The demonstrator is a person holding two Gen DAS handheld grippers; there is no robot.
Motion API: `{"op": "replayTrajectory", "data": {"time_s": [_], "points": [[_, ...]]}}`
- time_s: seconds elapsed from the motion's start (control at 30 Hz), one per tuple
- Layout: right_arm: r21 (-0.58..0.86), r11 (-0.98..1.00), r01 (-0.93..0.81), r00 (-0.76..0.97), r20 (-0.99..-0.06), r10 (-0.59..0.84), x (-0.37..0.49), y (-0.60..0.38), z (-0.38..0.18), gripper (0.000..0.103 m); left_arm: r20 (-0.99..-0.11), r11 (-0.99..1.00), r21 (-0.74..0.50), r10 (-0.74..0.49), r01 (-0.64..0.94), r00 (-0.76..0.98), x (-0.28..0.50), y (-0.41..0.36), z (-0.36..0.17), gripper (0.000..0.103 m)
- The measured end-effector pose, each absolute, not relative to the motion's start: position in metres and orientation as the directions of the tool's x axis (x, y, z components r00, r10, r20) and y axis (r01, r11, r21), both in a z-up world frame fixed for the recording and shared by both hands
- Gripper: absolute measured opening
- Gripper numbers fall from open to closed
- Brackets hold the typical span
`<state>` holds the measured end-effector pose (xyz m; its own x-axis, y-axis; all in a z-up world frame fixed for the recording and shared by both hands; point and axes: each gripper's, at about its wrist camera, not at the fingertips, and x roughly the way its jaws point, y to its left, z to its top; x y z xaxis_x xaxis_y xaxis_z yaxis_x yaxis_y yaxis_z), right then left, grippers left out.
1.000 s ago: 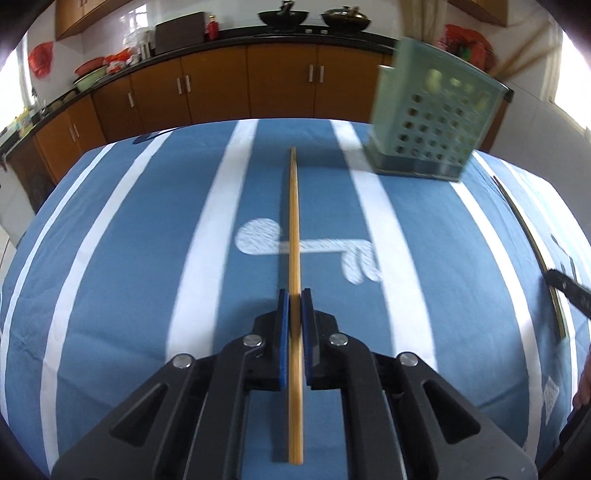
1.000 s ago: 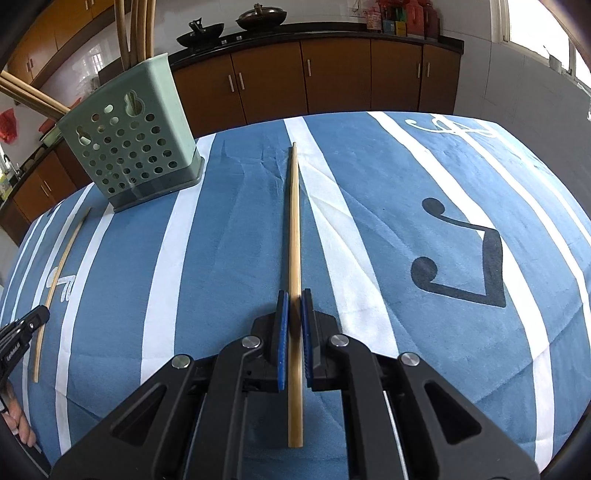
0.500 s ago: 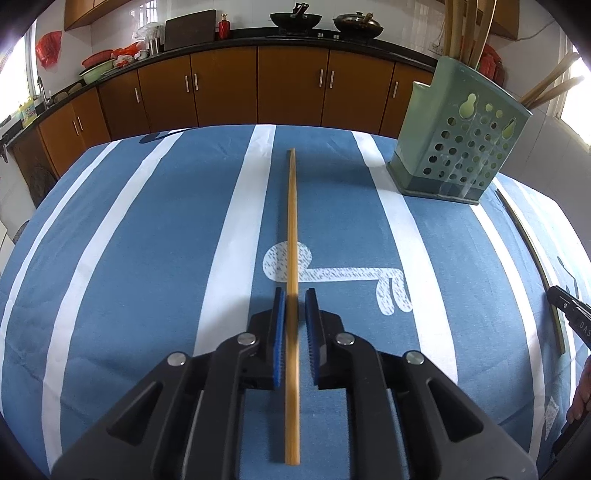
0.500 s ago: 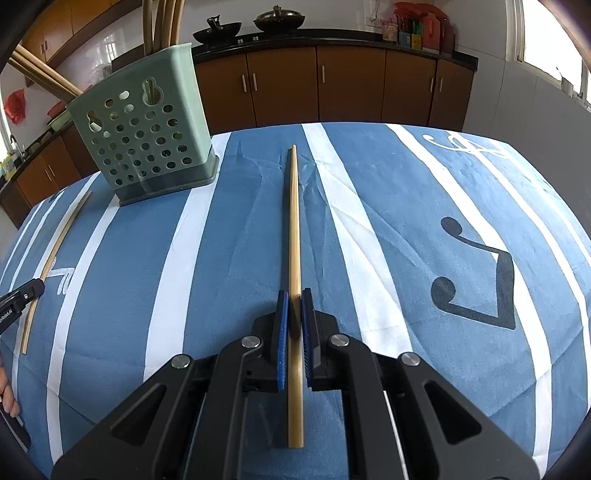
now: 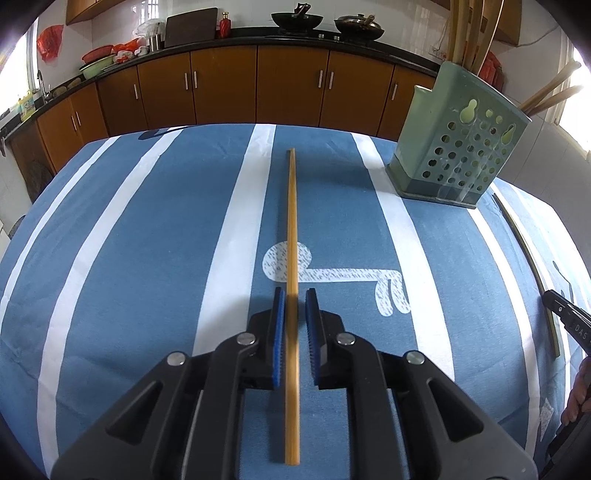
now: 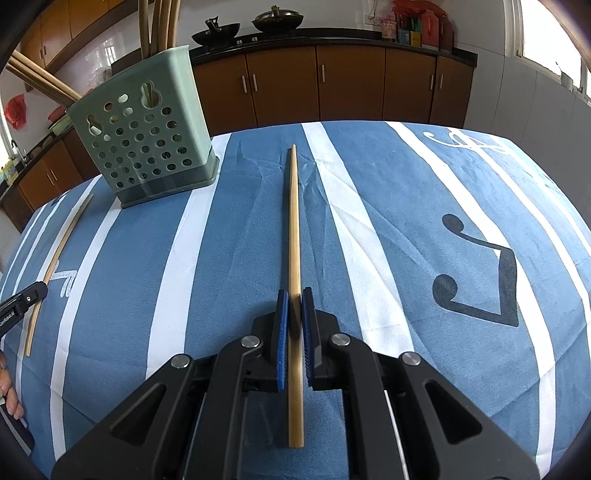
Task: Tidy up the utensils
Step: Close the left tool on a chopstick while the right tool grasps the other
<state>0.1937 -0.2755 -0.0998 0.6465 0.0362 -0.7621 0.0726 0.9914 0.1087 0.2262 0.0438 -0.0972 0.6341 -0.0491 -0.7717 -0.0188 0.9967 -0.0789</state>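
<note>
Item: a long pale bamboo chopstick (image 5: 291, 229) is running straight ahead between the pads of the left gripper (image 5: 294, 295). The pads are standing spread, with a gap showing on each side of the stick, and its near stretch is blurring. Whether it is resting on the cloth cannot be told.

Item: a second bamboo chopstick (image 6: 293, 221) is sitting in the right gripper (image 6: 294, 295), whose blue pads are pinching it close on both sides. Its tip is pointing toward the far table edge.

Surface: a blue tablecloth with white stripes (image 5: 147, 258) is covering the table and curving off at every edge. Bare cloth is lying ahead of both sticks.

Receptacle: a green perforated plastic utensil holder (image 5: 461, 147) is standing upright near the far edge, between the two grippers and forward of them. Several upright and leaning chopsticks (image 6: 159, 26) are poking from it, their tops being cut off by the frame.

Surroundings: brown wooden kitchen cabinets (image 5: 221, 92) are lining the wall beyond the table, with two dark woks (image 5: 295, 18) sitting on the counter.
</note>
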Motion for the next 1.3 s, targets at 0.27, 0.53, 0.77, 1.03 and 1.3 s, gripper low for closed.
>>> {"op": "replayTrajectory", "data": {"time_s": [0.27,0.53,0.77,1.03,1.3], "points": [[0.116,0.991,0.072,0.647,-0.761,0.042,0.194,-0.276,-0.100,0.009,-0.769,0.994,-0.106,-0.068,-0.021,0.635,0.226,0.047,-0.097,0.014],[0.110,0.991,0.073,0.646,-0.762,0.037,0.194,-0.276,-0.100,0.009,-0.769,0.994,-0.108,-0.070,-0.021,0.636,0.226,0.047,-0.097,0.014],[0.094,0.993,0.068,0.645,-0.763,0.028,0.188,-0.274,-0.100,0.009,-0.771,0.996,-0.090,-0.056,-0.021,0.634,0.214,0.046,-0.097,0.014],[0.101,0.993,0.067,0.645,-0.763,0.035,0.180,-0.274,-0.100,0.008,-0.775,0.998,-0.058,-0.047,0.002,0.630,0.199,0.039,-0.097,0.012],[0.129,0.990,0.065,0.679,-0.732,0.051,0.172,-0.282,-0.088,0.008,-0.779,0.998,-0.066,-0.052,0.001,0.624,0.195,0.046,-0.094,0.008]]}}
